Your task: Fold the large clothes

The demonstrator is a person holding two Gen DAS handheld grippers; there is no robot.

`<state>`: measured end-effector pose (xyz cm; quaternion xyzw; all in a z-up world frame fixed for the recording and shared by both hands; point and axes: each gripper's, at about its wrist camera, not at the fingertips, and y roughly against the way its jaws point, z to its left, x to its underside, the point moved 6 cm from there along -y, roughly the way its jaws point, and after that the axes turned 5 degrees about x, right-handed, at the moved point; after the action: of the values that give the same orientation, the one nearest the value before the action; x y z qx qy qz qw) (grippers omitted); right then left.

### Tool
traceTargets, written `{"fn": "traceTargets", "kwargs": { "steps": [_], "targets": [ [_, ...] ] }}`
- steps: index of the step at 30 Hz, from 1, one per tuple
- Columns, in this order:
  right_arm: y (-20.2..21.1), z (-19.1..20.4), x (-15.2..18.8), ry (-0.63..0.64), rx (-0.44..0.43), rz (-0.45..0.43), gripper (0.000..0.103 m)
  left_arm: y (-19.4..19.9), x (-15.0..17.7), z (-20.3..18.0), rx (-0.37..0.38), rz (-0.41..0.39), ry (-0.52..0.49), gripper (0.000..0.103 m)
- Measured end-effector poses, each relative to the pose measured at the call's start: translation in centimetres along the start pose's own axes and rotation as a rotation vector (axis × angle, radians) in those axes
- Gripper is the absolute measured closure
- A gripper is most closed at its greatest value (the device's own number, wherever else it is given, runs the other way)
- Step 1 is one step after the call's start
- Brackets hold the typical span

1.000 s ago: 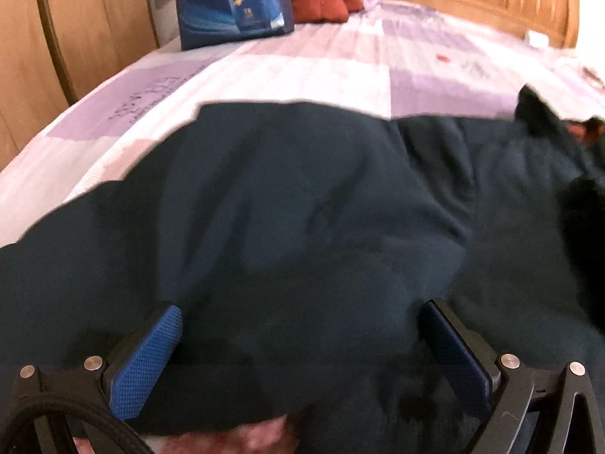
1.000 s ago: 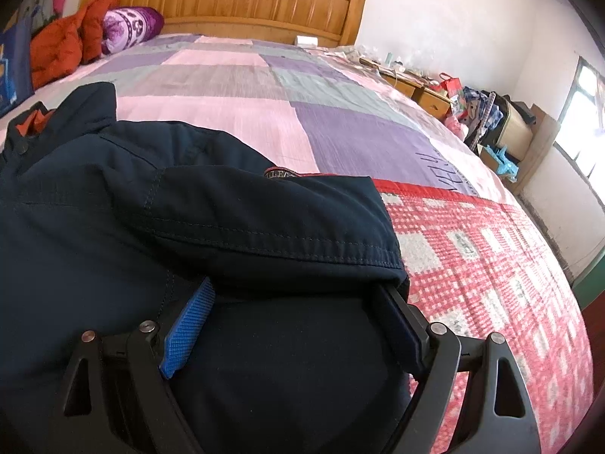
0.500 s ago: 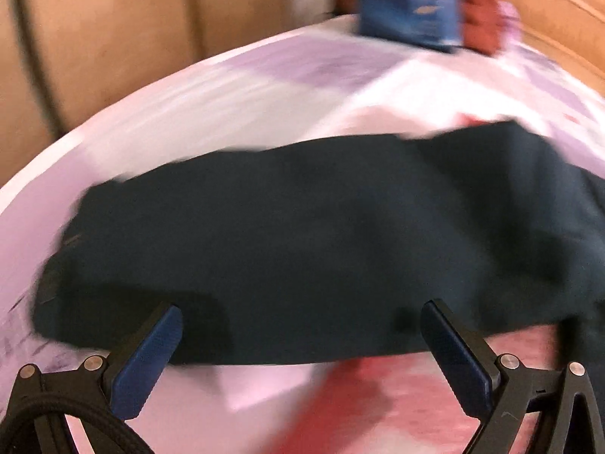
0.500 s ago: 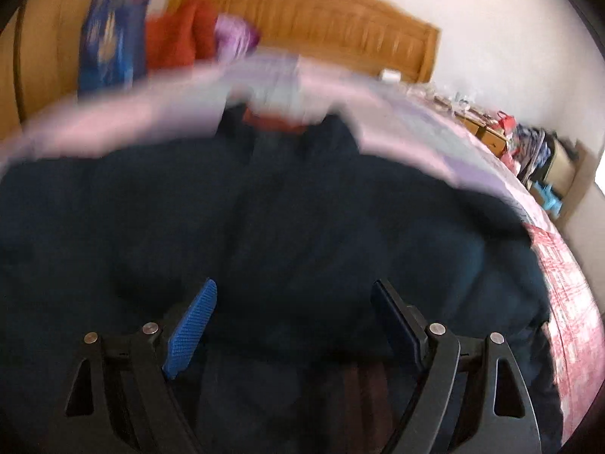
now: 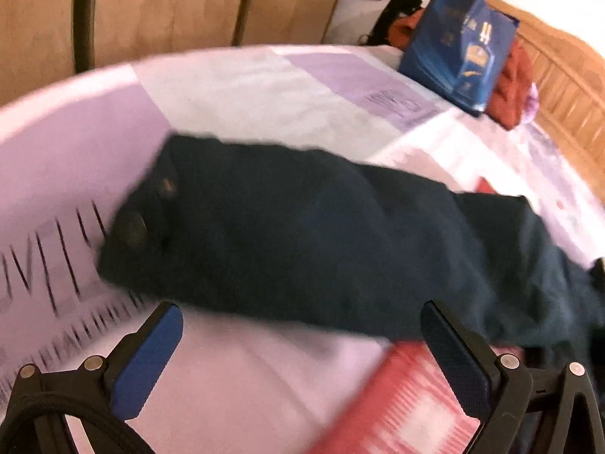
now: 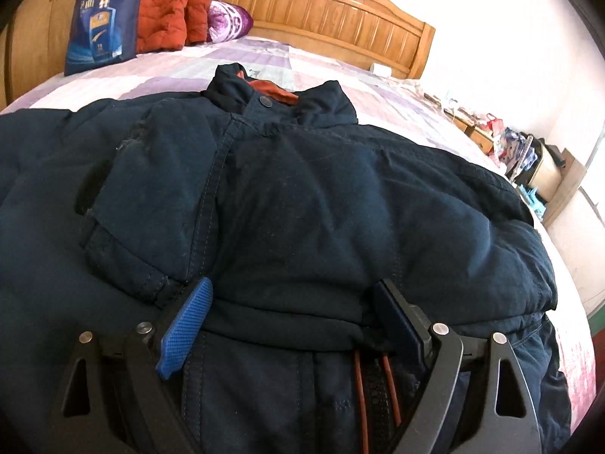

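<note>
The dark jacket (image 6: 302, 196) lies spread on the patchwork bed (image 5: 264, 87), collar toward the headboard (image 6: 321, 11). The right gripper (image 6: 291, 302) rests spread wide on its front, pinching nothing. The left gripper (image 5: 302, 325) hangs spread and empty just short of a sleeve (image 5: 302, 234)

- Jacket sleeve (image 5: 321, 242), left wrist view: smeared by motion blur; its far end is cut off at the right edge.
- Lettering on the bedsheet (image 5: 56, 265): streaked, not legible.
- Blue gift bag (image 6: 100, 22): print too small to be read.
- Navy jacket (image 6: 302, 196), right wrist view: hem and left sleeve cut off by the frame.
- Bedside clutter (image 6: 506, 143): items too small to be told apart.
</note>
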<state>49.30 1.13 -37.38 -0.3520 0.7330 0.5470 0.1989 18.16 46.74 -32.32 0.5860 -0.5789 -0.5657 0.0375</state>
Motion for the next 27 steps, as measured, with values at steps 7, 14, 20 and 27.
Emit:
{"fn": "traceTargets", "kwargs": {
  "steps": [7,14,20,27],
  "targets": [
    [-0.1,0.1,-0.1,0.005,0.008,0.000,0.014,-2.4,1.5,4.0,0.027,0.001,0.275,0.000],
    [-0.1,0.1,-0.1,0.010,0.016,-0.002,0.014,-6.6,-2.3,4.7,0.112,-0.002,0.412,0.000],
    [-0.3,0.1,-0.1,0.011,0.021,-0.002,0.014,-8.6,-5.2,5.2,0.157,-0.020,0.522,0.022],
    [-0.3,0.1,-0.1,0.012,0.021,-0.002,0.013,-6.8,-8.5,7.3,0.095,-0.135,0.490,0.088]
  ]
}}
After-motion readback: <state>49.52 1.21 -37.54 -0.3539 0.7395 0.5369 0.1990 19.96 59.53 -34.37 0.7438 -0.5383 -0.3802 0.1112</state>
